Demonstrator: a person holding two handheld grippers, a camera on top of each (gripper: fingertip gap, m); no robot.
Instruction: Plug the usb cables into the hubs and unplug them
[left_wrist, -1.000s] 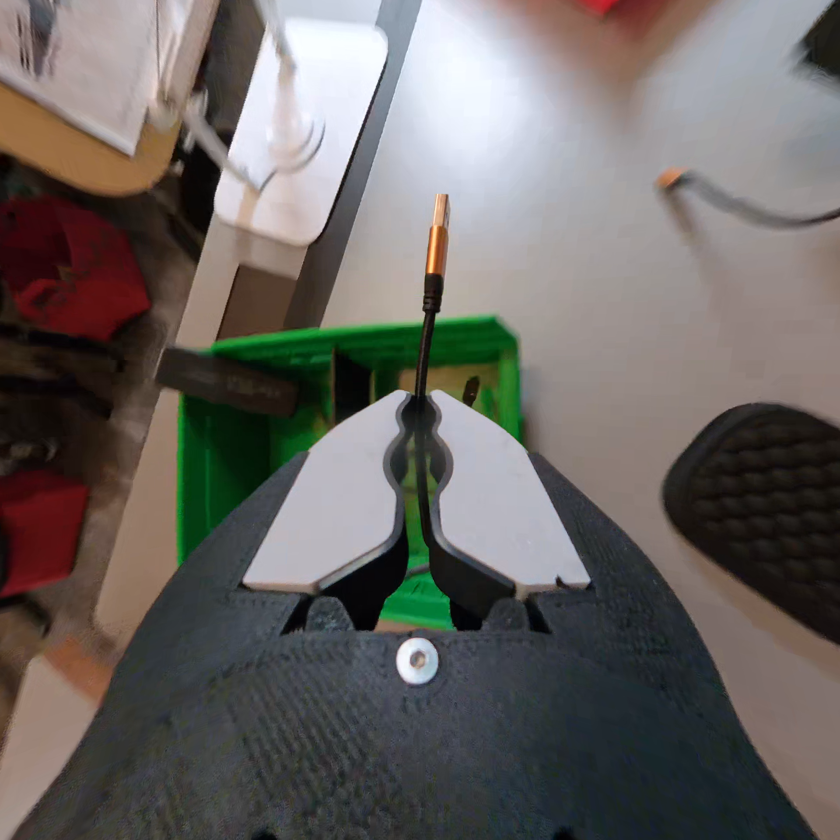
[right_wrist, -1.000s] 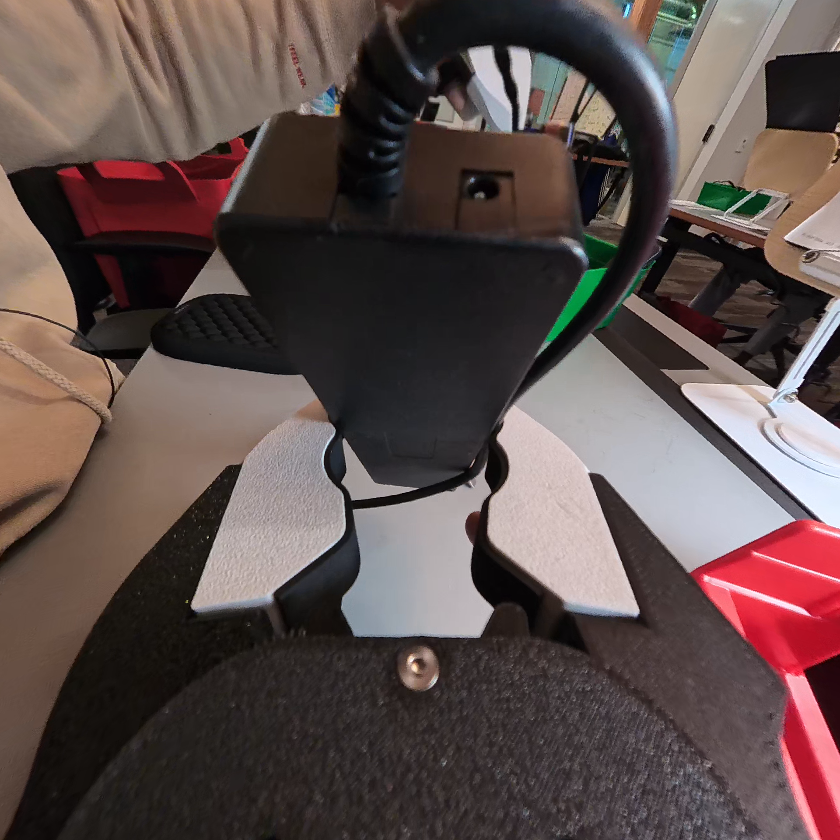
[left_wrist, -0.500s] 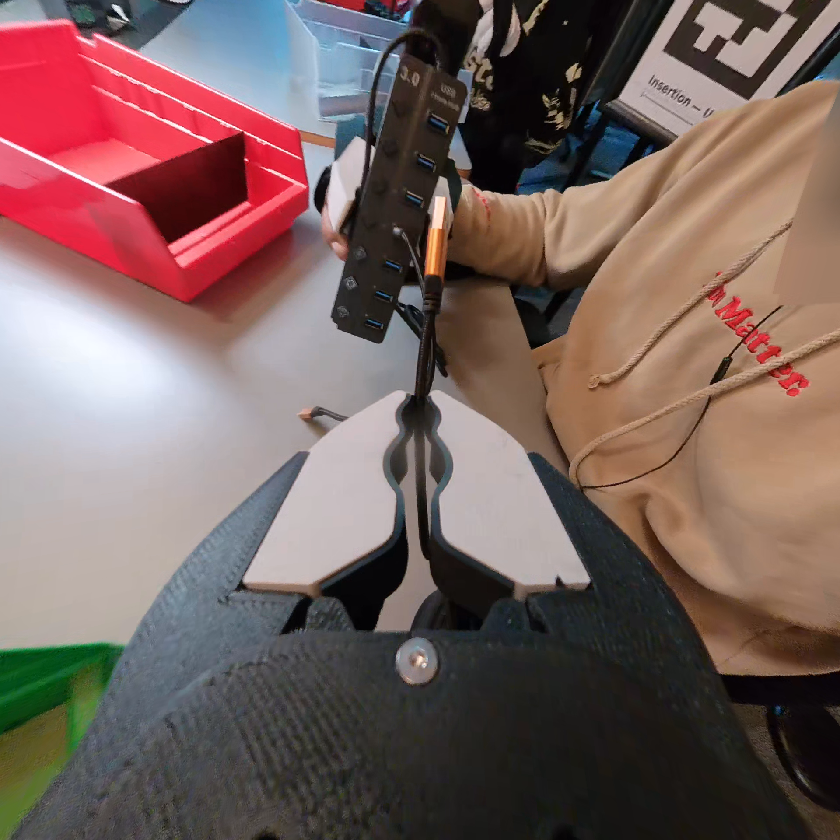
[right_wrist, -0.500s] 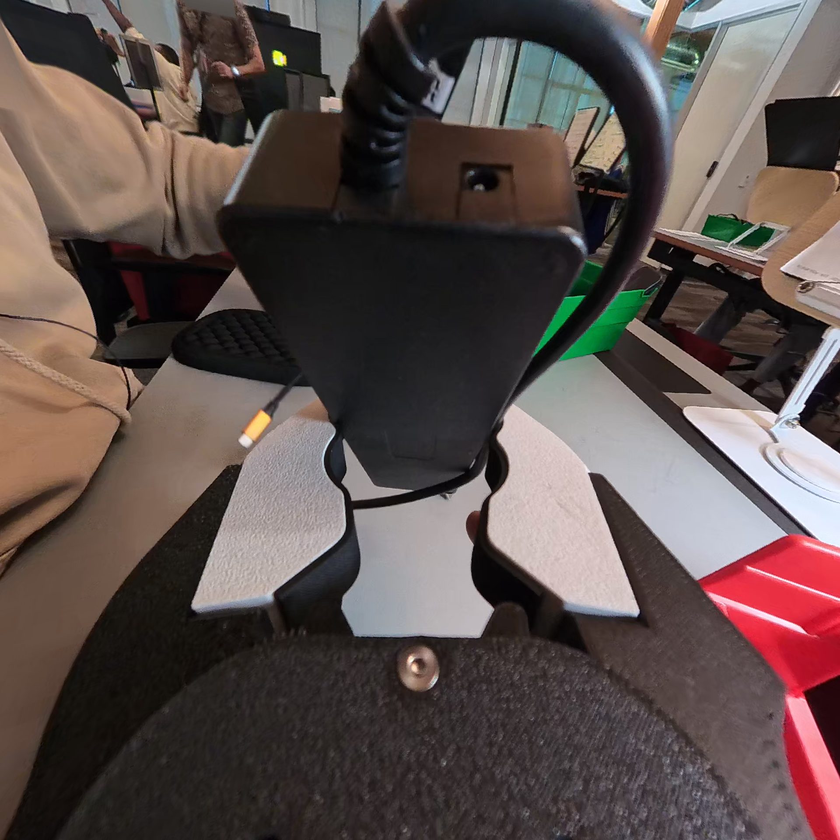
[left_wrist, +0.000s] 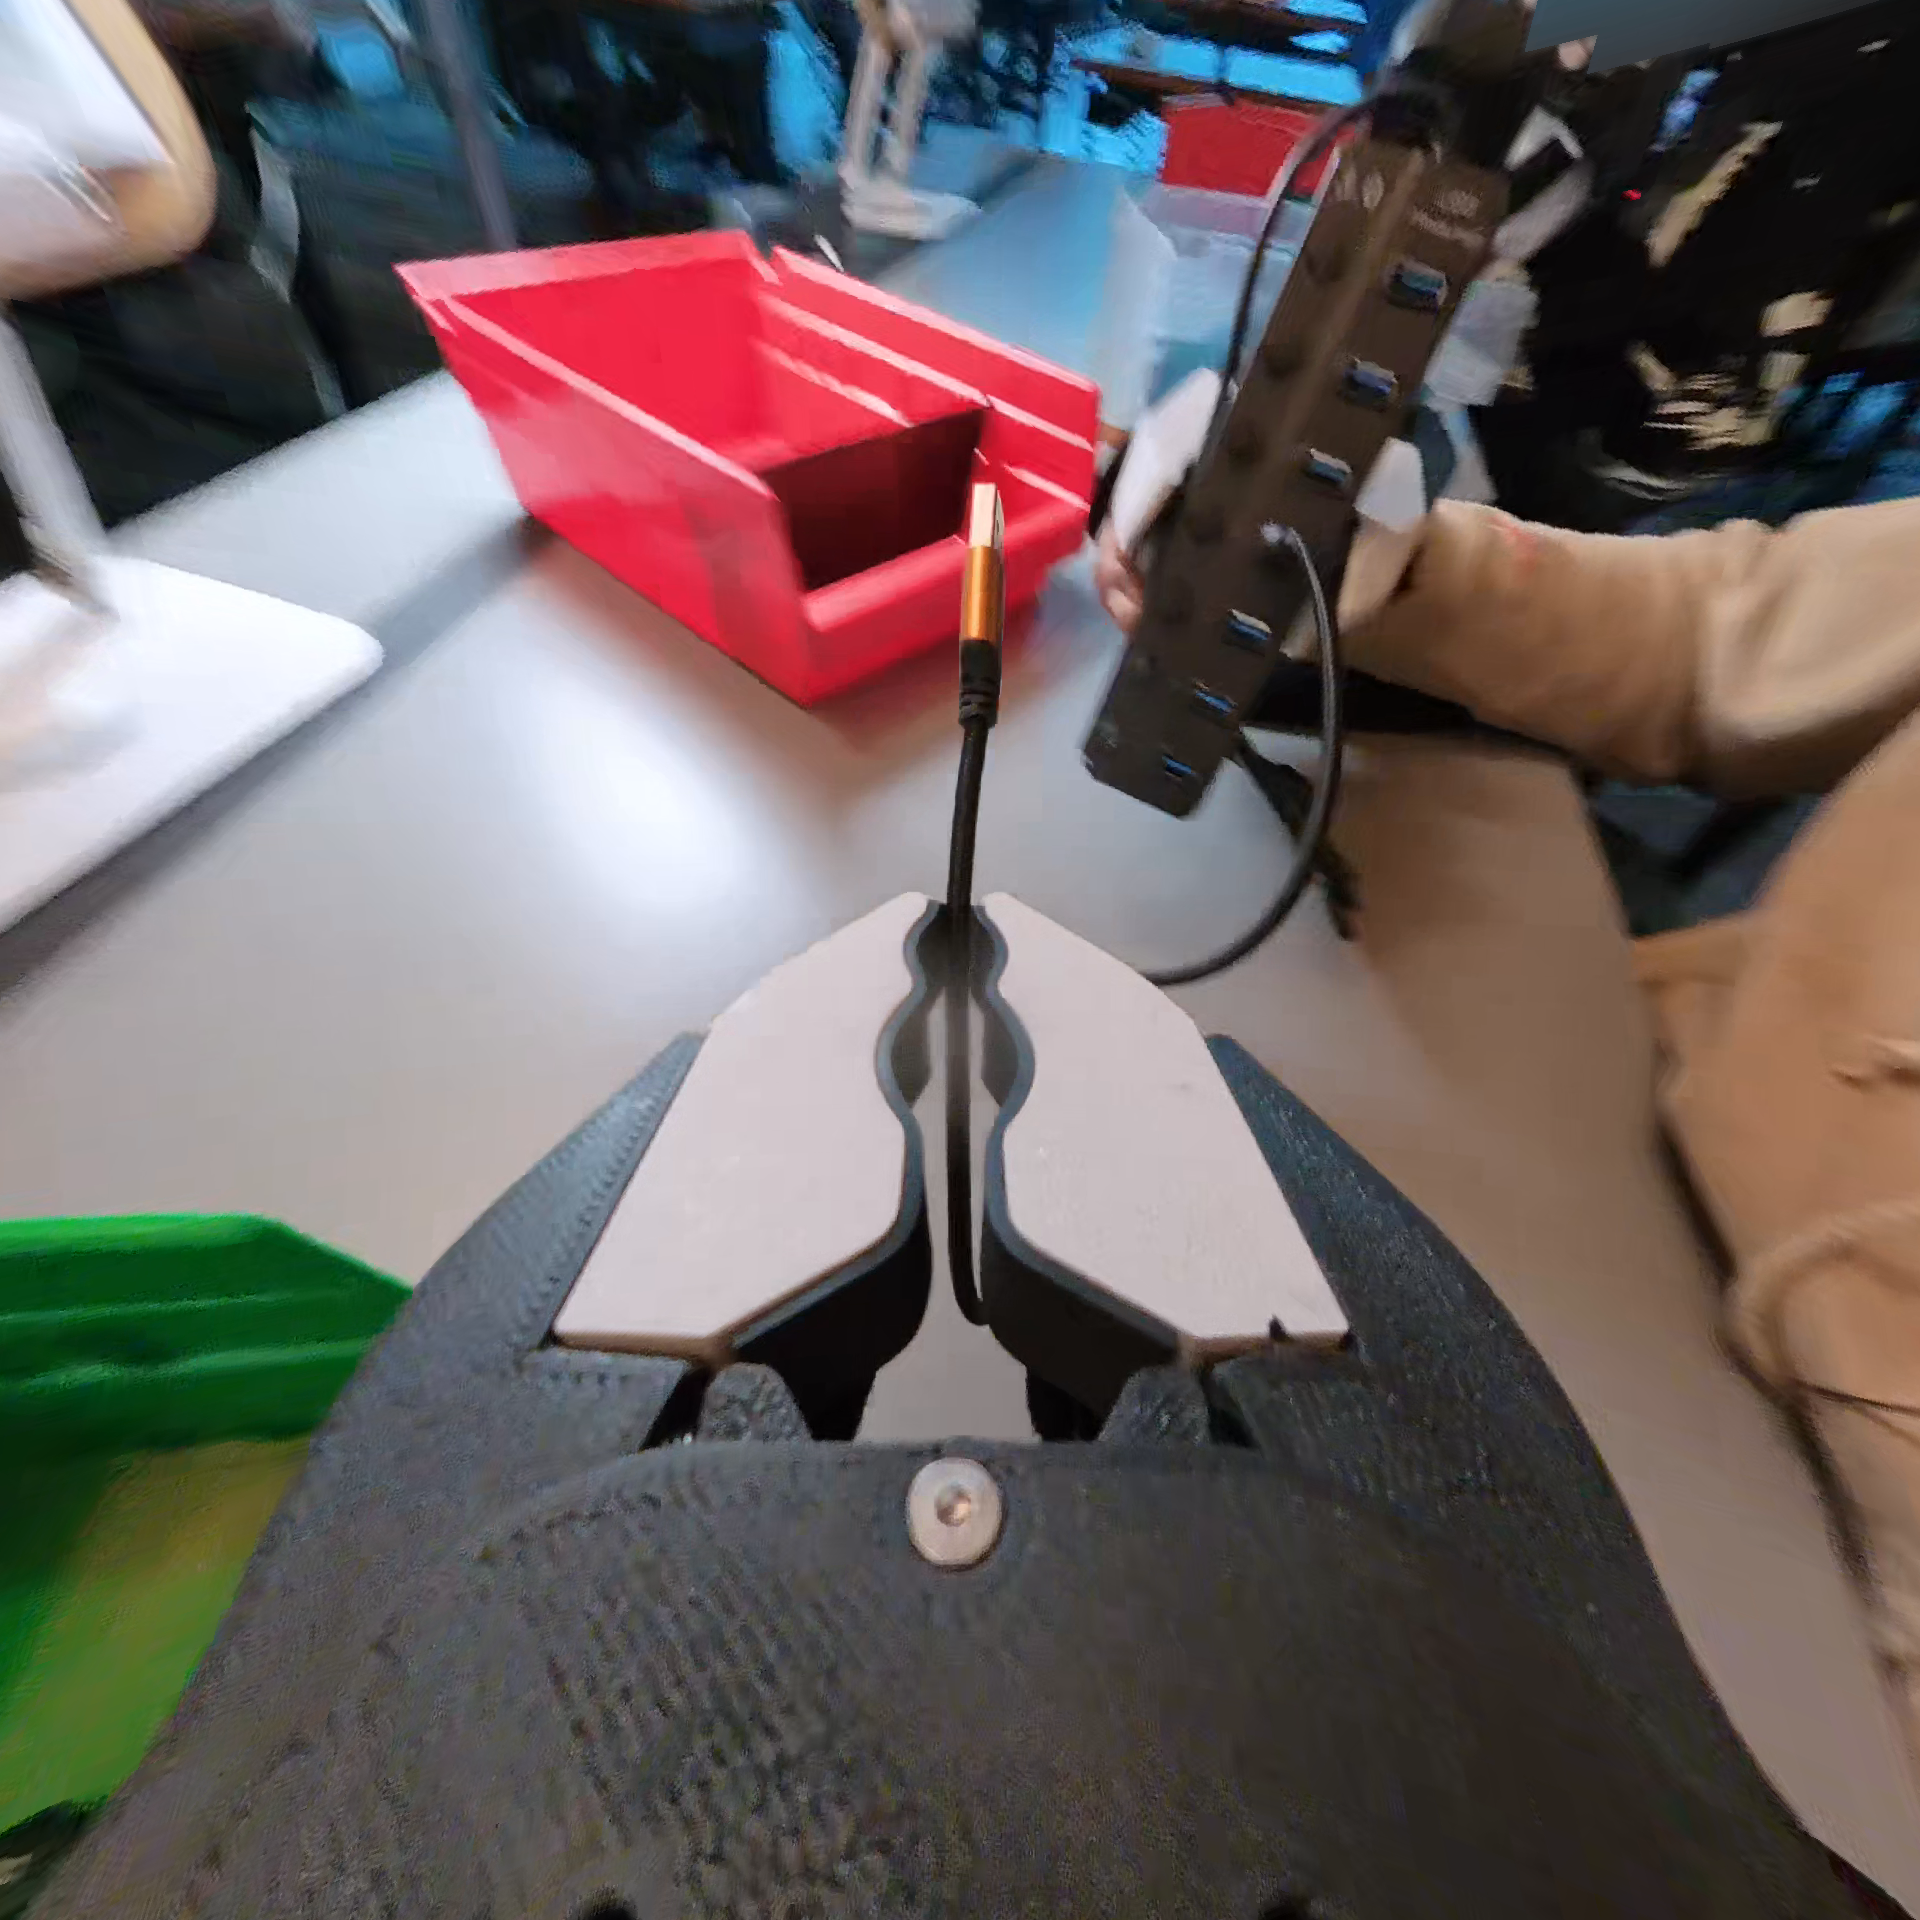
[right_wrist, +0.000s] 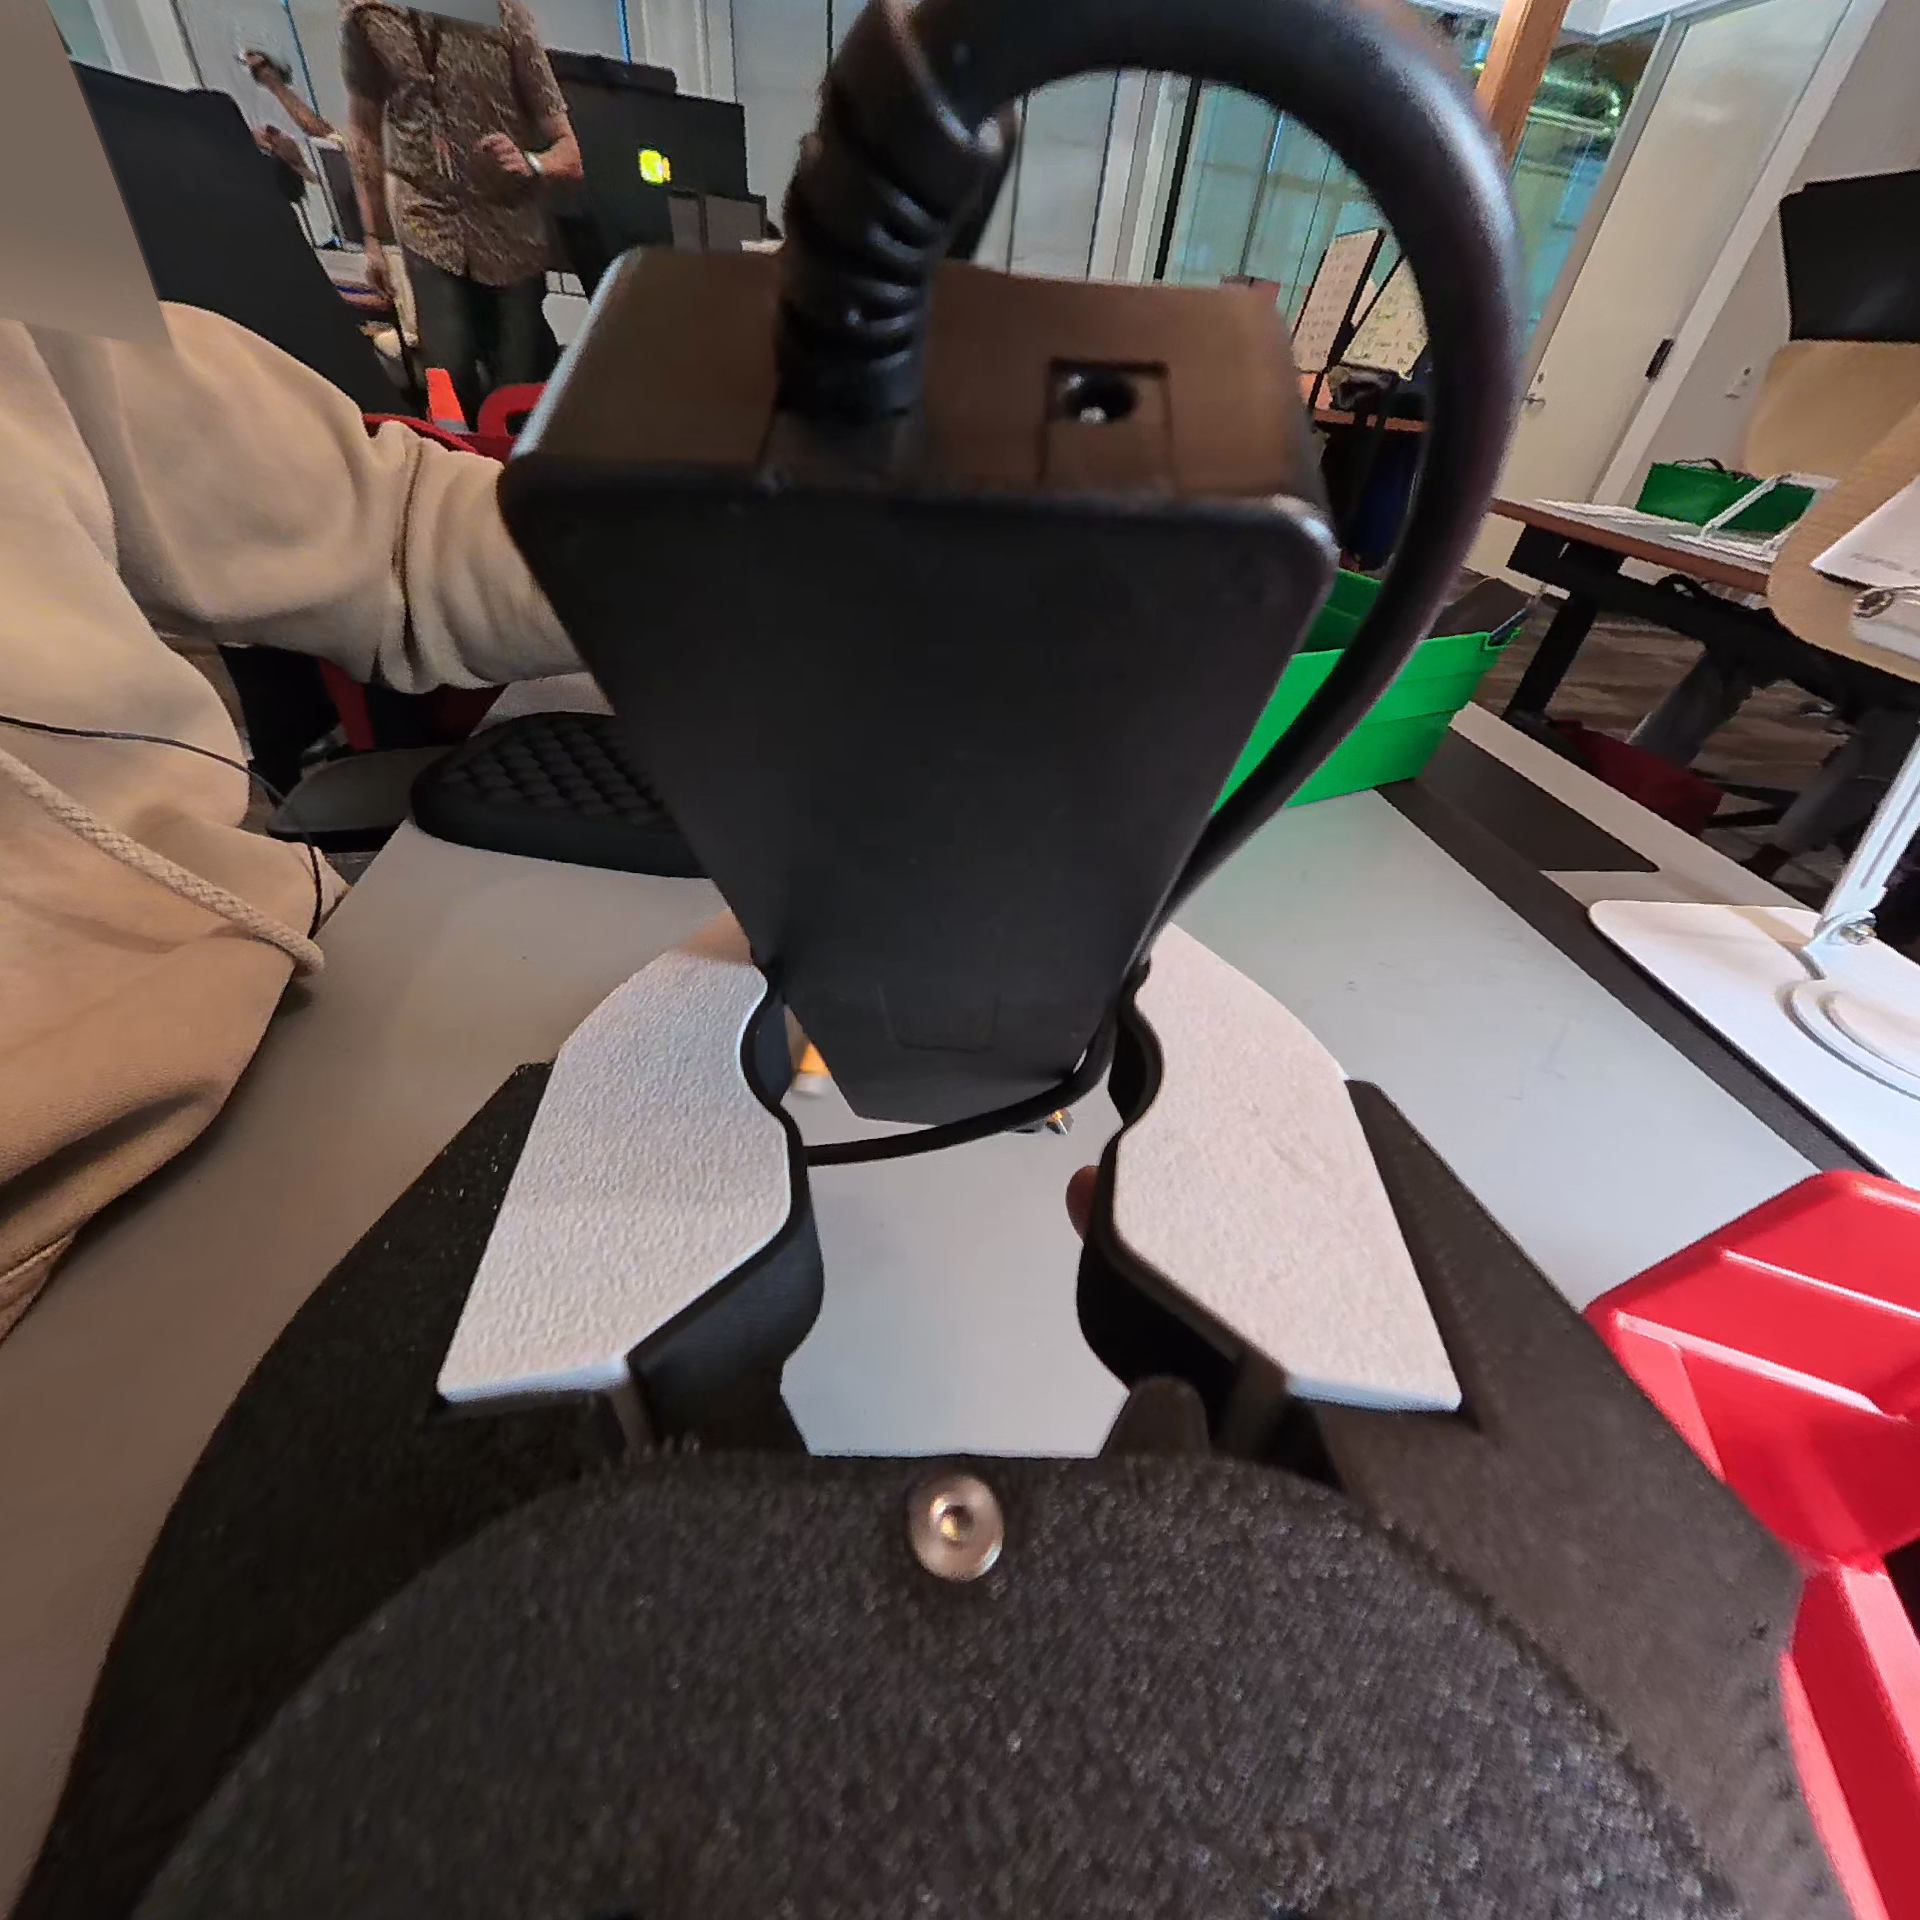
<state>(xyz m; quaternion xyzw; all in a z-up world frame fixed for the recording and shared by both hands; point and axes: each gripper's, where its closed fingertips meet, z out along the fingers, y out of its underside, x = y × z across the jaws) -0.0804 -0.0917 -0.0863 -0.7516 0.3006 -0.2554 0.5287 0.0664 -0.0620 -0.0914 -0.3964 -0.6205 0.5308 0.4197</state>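
The left gripper (left_wrist: 961, 914) has its grey-faced fingers pressed together on a thin black USB cable (left_wrist: 966, 800). It pinches the cord a little below the plug, so the orange-sleeved metal connector (left_wrist: 983, 569) stands free and upright ahead of the tips, a hold that seems meant to leave the plug clear for aiming at a socket.

The right gripper (right_wrist: 951, 1039) clamps the narrow lower end of a long black plastic USB hub (right_wrist: 925, 727), its jaws apart only by the hub's width. In the left wrist view the same hub (left_wrist: 1299, 468) is held up off the grey tabletop (left_wrist: 468, 883) and tilted, with its row of blue ports turned toward the plug, probably to present a socket. The connector is just left of the hub and apart from it, with a red plastic bin (left_wrist: 727, 436) behind. A second thin cable loops down from the hub's face.

Motion blur smears the left view. The right view shows only the hub's blank back and its thick cord, so the ports are hidden there. A small orange tip near the hub's bottom may be another plug; I cannot tell. A green bin (left_wrist: 135, 1351) is cut off at the frame's edge.
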